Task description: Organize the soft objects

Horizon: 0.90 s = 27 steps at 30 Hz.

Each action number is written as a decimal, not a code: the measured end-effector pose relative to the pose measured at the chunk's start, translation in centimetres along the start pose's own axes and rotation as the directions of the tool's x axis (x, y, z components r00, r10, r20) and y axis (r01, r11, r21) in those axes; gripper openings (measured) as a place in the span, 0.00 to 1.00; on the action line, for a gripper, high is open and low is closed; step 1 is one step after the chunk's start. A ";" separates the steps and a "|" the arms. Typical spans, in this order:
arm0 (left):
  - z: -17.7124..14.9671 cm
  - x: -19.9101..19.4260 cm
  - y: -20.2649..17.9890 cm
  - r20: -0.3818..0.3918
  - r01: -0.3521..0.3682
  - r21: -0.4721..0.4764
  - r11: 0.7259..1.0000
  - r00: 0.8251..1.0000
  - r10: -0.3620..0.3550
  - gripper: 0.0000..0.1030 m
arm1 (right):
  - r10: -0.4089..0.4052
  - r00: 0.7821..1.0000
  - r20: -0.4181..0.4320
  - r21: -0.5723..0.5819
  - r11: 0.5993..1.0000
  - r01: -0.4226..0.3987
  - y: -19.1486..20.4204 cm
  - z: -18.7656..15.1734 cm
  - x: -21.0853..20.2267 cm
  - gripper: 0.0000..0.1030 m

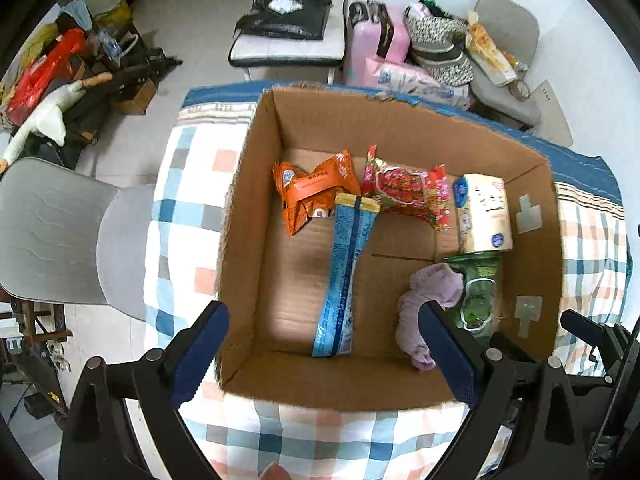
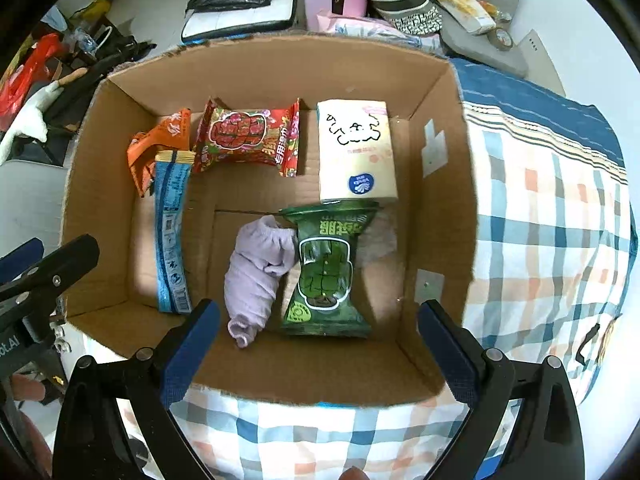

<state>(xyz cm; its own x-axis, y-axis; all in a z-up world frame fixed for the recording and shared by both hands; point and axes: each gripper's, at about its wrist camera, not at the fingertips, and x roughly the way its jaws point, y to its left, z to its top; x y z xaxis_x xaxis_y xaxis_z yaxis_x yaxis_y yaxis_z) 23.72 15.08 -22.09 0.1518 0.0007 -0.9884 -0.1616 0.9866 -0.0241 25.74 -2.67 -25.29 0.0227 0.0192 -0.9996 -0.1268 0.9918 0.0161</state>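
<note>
An open cardboard box (image 1: pixel 260 184) (image 2: pixel 448 128) stands on a checked bedcover. Inside lie an orange packet (image 1: pixel 308 192) (image 2: pixel 160 148), a red packet (image 1: pixel 408 192) (image 2: pixel 248 140), a cream tissue pack (image 1: pixel 484 212) (image 2: pixel 356 152), a long blue packet (image 1: pixel 344 272) (image 2: pixel 172 240), a green packet (image 1: pixel 476 292) (image 2: pixel 324 272) and a rolled lilac cloth (image 1: pixel 424 312) (image 2: pixel 256 276). My left gripper (image 1: pixel 328 352) is open and empty above the box's near edge. My right gripper (image 2: pixel 320 348) is open and empty over the near edge, just short of the green packet.
The checked bedcover (image 1: pixel 180 216) (image 2: pixel 552 248) surrounds the box. A grey chair (image 1: pixel 60 232) stands left of the bed. A white chair with black bags (image 1: pixel 288 20), a pink suitcase (image 1: pixel 372 40) and piled items lie beyond. The left gripper's body (image 2: pixel 40 276) shows at left.
</note>
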 end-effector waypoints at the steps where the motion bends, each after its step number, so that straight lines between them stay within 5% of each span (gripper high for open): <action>1: -0.4 -0.7 -0.2 0.017 -0.004 0.007 1.000 1.000 0.004 0.94 | -0.001 1.000 0.011 0.003 1.000 0.001 -0.2 -0.4 -0.6 0.98; 12: -5.2 -9.3 -1.6 0.182 -0.045 0.053 0.998 0.983 0.034 0.94 | -0.005 0.981 0.194 0.021 1.000 0.001 -1.2 -6.3 -9.7 0.98; 27: -10.8 -19.7 -2.6 0.336 -0.028 0.081 0.996 0.942 0.000 0.94 | 0.004 0.921 0.390 0.048 0.999 -0.024 -1.9 -14.2 -21.6 0.98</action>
<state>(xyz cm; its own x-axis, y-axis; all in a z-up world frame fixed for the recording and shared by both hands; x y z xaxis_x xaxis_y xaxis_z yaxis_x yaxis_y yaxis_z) 10.66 10.72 -4.17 0.4707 0.0551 -0.8806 -0.0863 0.9961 0.0162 11.41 -6.71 -4.13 0.4072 0.0706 -0.9106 -0.0800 0.9959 0.0414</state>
